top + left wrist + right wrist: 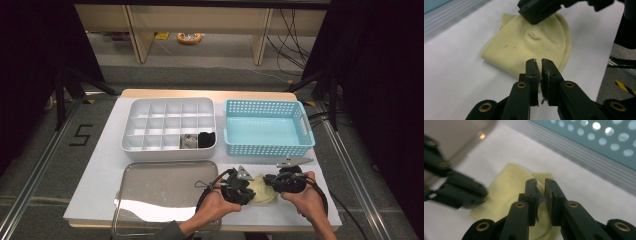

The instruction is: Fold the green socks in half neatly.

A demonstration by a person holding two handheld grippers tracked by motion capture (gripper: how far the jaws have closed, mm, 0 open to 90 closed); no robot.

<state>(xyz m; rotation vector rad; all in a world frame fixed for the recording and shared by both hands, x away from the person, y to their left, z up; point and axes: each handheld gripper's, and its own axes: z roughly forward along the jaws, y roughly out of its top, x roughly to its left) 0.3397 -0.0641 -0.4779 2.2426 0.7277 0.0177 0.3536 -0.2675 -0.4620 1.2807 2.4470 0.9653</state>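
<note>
hovering over the near edge of a pale yellow sock, the left gripper has its jaws nearly together with just a thin gap and nothing caught between them. the right gripper sits over the sock's other end, its jaws likewise almost together and holding nothing. the sock lies flat on the white table, right of a metal tray and in front of a blue basket, with a white divided box farther left.
</note>
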